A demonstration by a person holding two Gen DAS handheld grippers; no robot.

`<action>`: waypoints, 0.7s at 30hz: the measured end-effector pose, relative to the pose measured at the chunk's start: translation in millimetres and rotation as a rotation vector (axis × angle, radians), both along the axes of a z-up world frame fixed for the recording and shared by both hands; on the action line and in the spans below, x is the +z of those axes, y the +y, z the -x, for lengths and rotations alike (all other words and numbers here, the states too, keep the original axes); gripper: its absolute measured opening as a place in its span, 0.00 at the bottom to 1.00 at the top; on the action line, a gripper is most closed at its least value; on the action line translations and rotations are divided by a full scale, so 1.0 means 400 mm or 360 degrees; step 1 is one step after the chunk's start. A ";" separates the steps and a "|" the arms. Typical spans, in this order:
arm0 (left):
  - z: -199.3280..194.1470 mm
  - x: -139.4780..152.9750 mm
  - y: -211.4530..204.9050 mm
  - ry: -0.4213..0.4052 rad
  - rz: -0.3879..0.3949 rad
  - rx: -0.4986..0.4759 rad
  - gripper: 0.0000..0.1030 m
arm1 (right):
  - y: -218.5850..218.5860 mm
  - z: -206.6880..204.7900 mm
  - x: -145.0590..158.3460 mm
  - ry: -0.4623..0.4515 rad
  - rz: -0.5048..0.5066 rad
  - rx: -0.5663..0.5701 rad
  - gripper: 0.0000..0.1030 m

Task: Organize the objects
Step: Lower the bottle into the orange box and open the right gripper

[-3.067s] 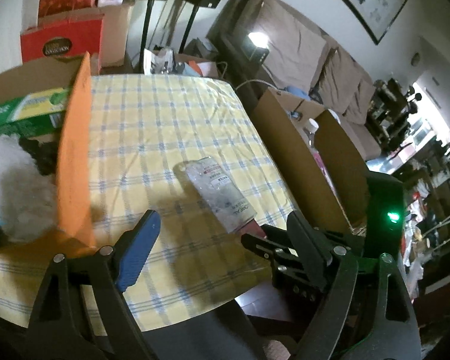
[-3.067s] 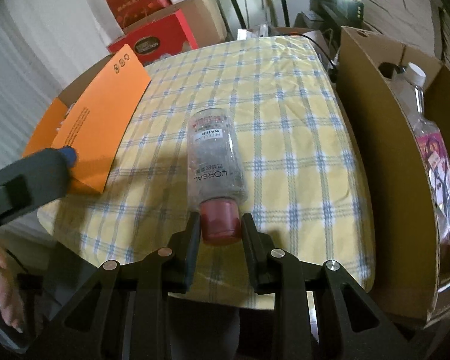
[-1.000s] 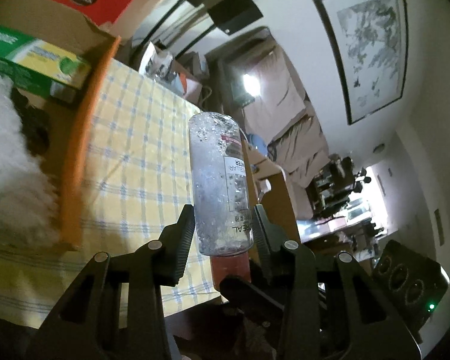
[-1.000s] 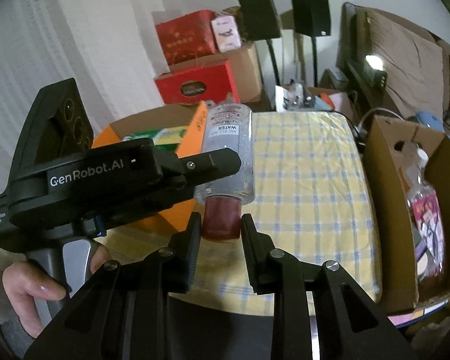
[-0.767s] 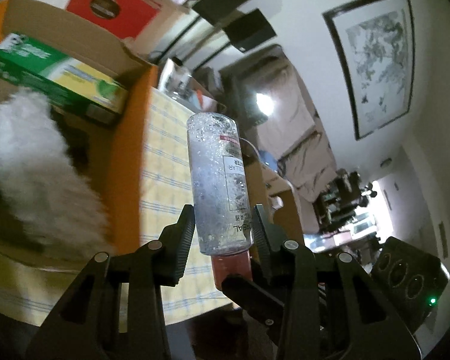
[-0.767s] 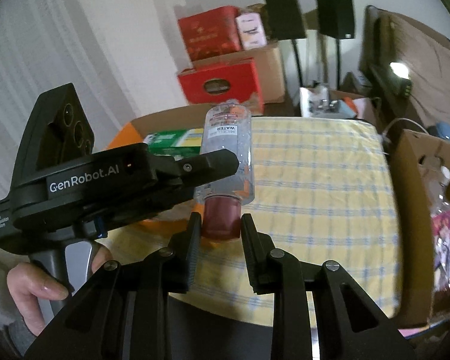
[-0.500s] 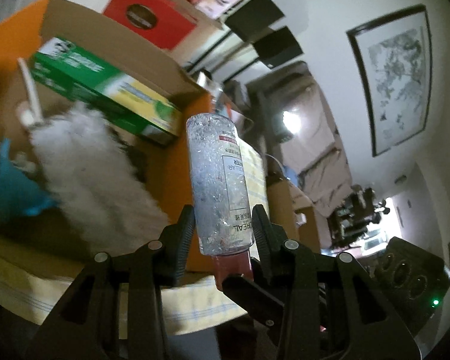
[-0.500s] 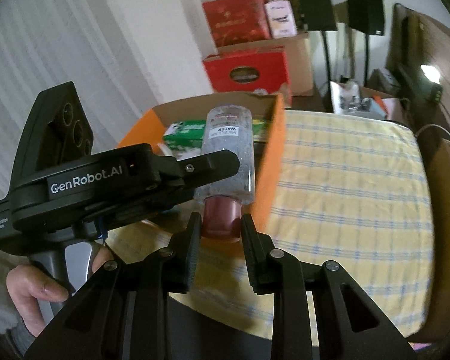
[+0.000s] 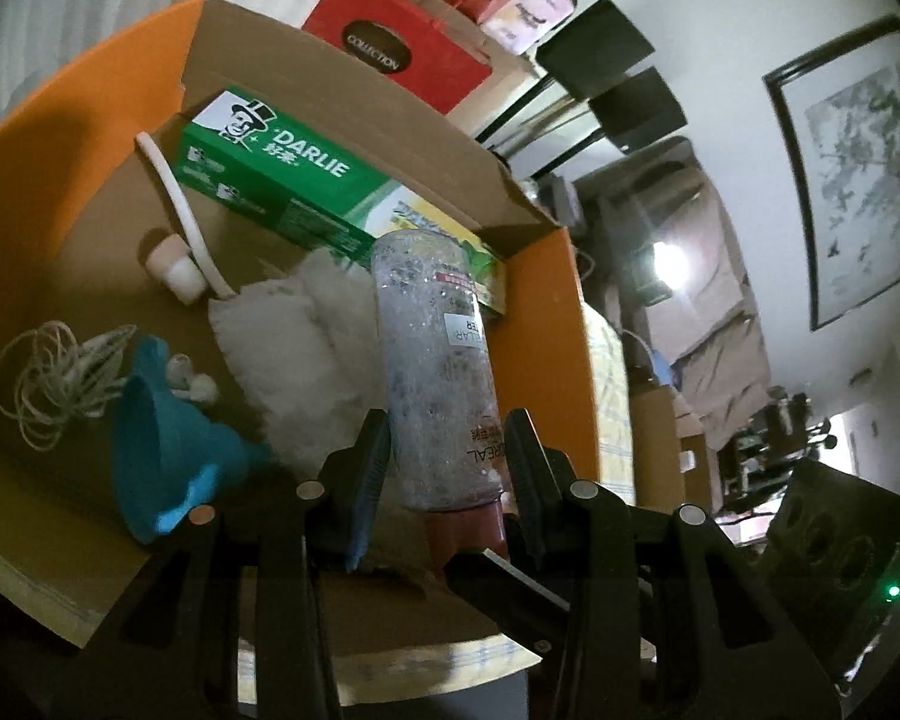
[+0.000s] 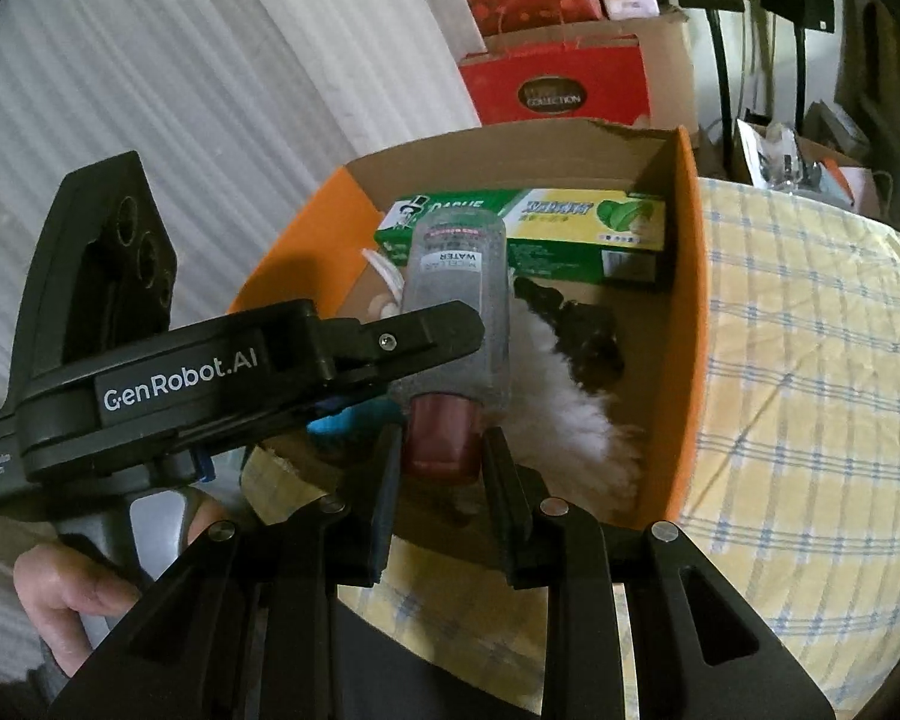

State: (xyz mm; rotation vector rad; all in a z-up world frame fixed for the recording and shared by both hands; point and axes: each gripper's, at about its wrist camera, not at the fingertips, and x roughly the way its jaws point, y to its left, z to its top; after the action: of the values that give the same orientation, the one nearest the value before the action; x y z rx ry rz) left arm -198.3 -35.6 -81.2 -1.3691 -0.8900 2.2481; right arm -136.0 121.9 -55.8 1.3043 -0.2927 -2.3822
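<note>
A clear micellar water bottle (image 9: 438,372) with a dark red cap (image 10: 441,435) is held in the air over the orange cardboard box (image 9: 561,324). My left gripper (image 9: 447,456) is shut on the bottle's lower body. My right gripper (image 10: 438,459) is shut on the red cap, below the left one. In the right wrist view the bottle (image 10: 456,294) points at the box (image 10: 687,324), and the left gripper's body (image 10: 222,372) crosses from the left.
The box holds a green Darlie toothpaste carton (image 9: 306,186), a white fluffy duster (image 9: 306,348), a blue funnel (image 9: 162,438), coiled earphones (image 9: 48,384). The yellow checked tablecloth (image 10: 810,372) lies right of the box. Red gift boxes (image 10: 558,84) stand behind.
Both grippers have carried the bottle left from above the tablecloth to above the open box. The box's contents now fill the left wrist view.
</note>
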 end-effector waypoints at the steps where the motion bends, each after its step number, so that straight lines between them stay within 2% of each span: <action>1: 0.002 -0.005 -0.004 -0.0007 0.0007 0.0001 0.35 | -0.001 0.004 -0.003 -0.0007 0.0000 0.0000 0.26; 7: 0.017 -0.014 -0.017 -0.0028 0.0118 -0.0026 0.36 | -0.012 0.022 -0.015 -0.0040 -0.0065 -0.0001 0.24; 11: 0.009 0.018 -0.056 0.0031 0.0191 0.0021 0.46 | -0.025 0.026 -0.019 -0.0045 -0.0160 -0.0008 0.24; 13: 0.000 0.033 -0.065 0.0054 0.0231 0.0023 0.47 | -0.027 0.023 -0.019 -0.0038 -0.0178 -0.0016 0.24; 16: -0.026 0.059 -0.074 0.0118 0.0350 0.0016 0.50 | -0.018 0.016 -0.011 -0.0021 -0.0156 -0.0040 0.28; 21: -0.061 0.098 -0.082 0.0205 0.0450 -0.0009 0.66 | 0.010 -0.019 0.027 0.0022 -0.0114 -0.0050 0.30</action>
State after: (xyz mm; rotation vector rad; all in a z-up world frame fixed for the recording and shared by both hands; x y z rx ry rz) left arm -173.7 -68.4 -41.9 -1.3173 -0.5398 2.4985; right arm -128.4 125.8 -45.2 1.3236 -0.2273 -2.4478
